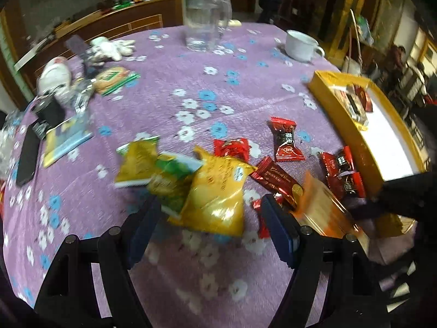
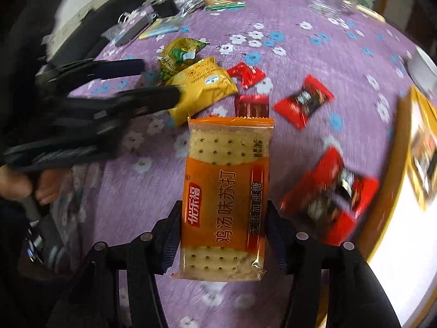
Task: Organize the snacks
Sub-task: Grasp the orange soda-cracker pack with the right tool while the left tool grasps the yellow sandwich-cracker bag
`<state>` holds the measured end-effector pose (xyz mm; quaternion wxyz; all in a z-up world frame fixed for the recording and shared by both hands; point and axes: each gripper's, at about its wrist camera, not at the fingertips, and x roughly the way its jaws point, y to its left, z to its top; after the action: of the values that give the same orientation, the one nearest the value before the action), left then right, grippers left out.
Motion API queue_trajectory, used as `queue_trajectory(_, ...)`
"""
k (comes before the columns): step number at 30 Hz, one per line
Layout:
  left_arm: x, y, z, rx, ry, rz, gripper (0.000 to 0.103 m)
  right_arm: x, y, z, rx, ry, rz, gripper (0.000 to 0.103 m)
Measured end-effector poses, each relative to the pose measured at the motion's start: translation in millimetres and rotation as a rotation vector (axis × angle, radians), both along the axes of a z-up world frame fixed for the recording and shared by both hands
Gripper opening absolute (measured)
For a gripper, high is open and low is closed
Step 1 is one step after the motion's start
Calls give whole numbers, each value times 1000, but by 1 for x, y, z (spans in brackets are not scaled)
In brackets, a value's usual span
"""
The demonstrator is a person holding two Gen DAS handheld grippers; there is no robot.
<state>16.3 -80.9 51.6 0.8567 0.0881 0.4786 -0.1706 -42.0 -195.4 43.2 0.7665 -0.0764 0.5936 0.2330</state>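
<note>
- The right hand-held gripper (image 2: 222, 242) is clamped on an orange soda-cracker packet (image 2: 226, 199), its pads pressing the packet's two long edges near the lower middle of the right wrist view; the packet hangs lengthwise above the counter (image 2: 314, 63).
- The left hand-held gripper (image 1: 210, 229) has its jaws apart and grips nothing; a yellow cracker packet (image 1: 218, 194) lies between and just ahead of its fingers, at centre frame of the left wrist view.
- A yellow-rimmed box (image 1: 352, 136) sits at the right edge of that view with a few wrapped items already inside; it looks like the place where the snacks go.
- Red candies (image 1: 286, 142) lie scattered between the packets and the box, and green-and-yellow packets (image 1: 153, 169) lie left of centre.
- To do this step well, I would carry the orange packet level over the box rim, lower it onto bare floor beside the items there, and let go only once it rests.
- The left jaws should straddle the yellow packet's narrow sides and close gently, since crackers crush.
</note>
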Motion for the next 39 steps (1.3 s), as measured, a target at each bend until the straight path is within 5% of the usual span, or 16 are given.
queue_trajectory(9, 28, -32, -18, 188, -67, -41, 74, -18, -16, 8, 40, -16, -93, 57)
queue_trajectory(14, 7, -30, -20, 174, -90, -51, 41, -22, -22, 11, 48, -16, -103, 57)
queue_trajectory(27, -94, 24, -3, -87, -41, 16, 42, -40, -19, 4, 71, 3, -100, 57)
queue_trajectory(30, -87, 33, 5, -124, -33, 21, 53, -39, -16, 1, 63, 4, -95, 57)
queue_trajectory(39, -80, 25, -18, -3, 37, -9, 69, -34, -1, -5, -6, -12, -64, 58)
